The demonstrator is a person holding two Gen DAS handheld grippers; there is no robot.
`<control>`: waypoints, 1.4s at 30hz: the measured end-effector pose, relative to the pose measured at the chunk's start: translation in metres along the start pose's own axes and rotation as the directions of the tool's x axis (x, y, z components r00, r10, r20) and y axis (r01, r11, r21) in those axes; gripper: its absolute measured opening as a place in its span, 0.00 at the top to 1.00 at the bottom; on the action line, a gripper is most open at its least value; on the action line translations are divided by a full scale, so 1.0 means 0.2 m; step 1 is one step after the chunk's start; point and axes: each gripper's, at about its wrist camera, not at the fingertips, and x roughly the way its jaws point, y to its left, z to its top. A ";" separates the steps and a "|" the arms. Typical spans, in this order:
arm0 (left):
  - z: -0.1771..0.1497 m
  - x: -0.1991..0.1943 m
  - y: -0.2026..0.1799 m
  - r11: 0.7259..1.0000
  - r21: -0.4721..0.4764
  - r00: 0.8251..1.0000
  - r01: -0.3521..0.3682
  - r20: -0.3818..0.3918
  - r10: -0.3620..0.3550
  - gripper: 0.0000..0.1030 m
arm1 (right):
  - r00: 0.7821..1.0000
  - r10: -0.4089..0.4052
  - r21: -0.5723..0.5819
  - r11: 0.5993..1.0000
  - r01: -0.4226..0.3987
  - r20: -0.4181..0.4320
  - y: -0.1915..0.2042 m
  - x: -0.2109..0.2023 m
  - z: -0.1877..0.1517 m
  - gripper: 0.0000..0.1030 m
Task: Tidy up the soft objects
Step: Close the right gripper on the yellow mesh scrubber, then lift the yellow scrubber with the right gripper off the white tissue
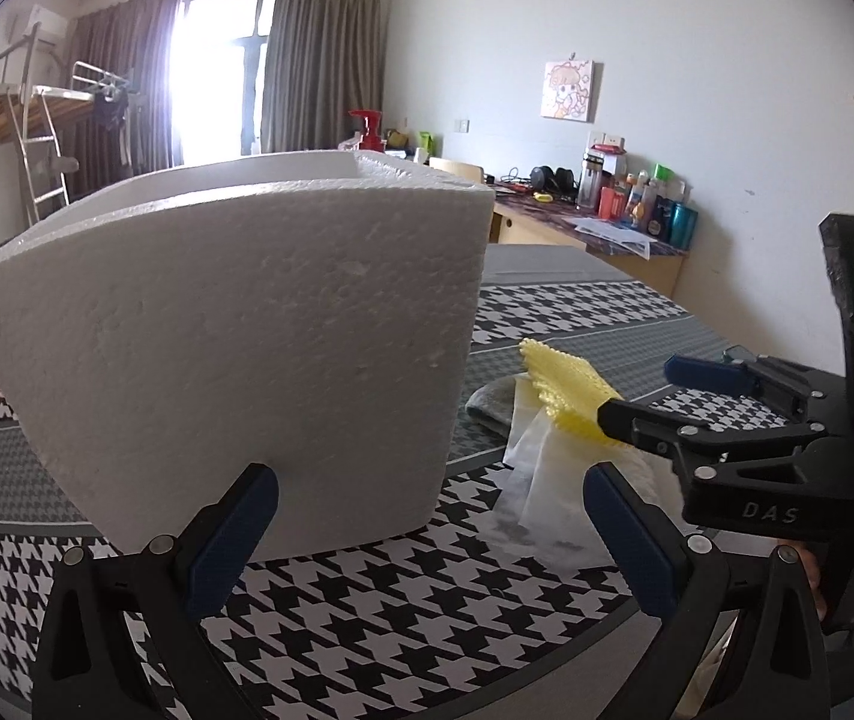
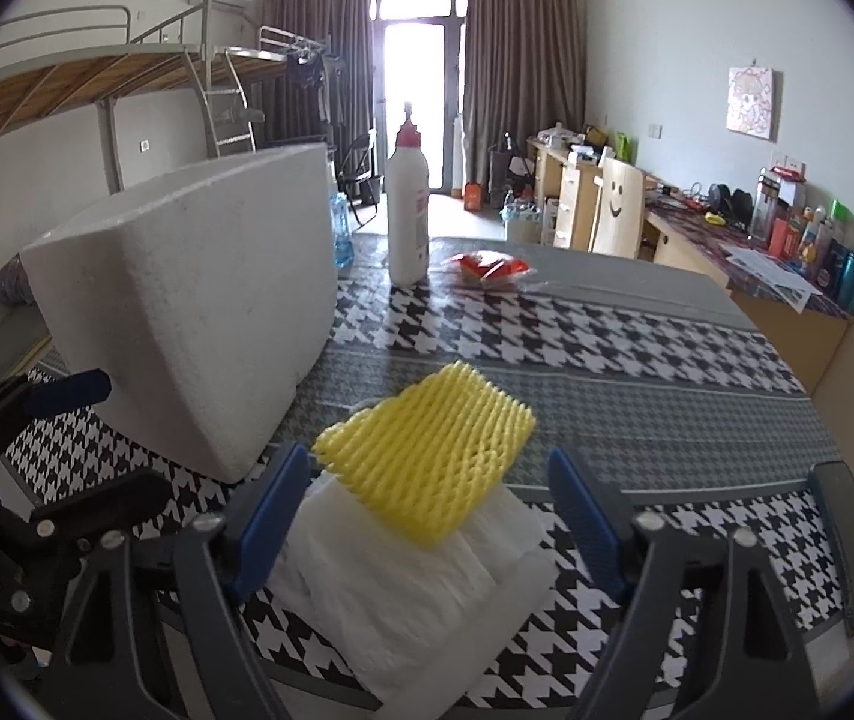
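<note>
1. Step in hand looks like picking up: the right gripper (image 2: pixel 430 501) stands over the yellow foam net (image 2: pixel 427 468), jaws apart around it, not pressing
2. The net lies on white padding (image 2: pixel 390 588) on the table (image 2: pixel 637 360), beside the foam box (image 1: pixel 234 348)
3. The left gripper (image 1: pixel 430 516) is open, empty, near the box
4. Next: close on the net, lift it boxward

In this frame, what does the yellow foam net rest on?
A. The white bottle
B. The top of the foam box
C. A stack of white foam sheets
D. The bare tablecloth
C. In the right wrist view the yellow net lies on the white sheets, between the open right gripper fingers, beside the foam box, not on it.
</note>
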 end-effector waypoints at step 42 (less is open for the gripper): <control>0.00 0.01 -0.11 0.998 0.045 0.999 0.048 -0.009 -0.047 0.01 | 0.995 0.036 0.046 0.998 -0.032 -0.089 -0.08 0.02 -0.05 0.88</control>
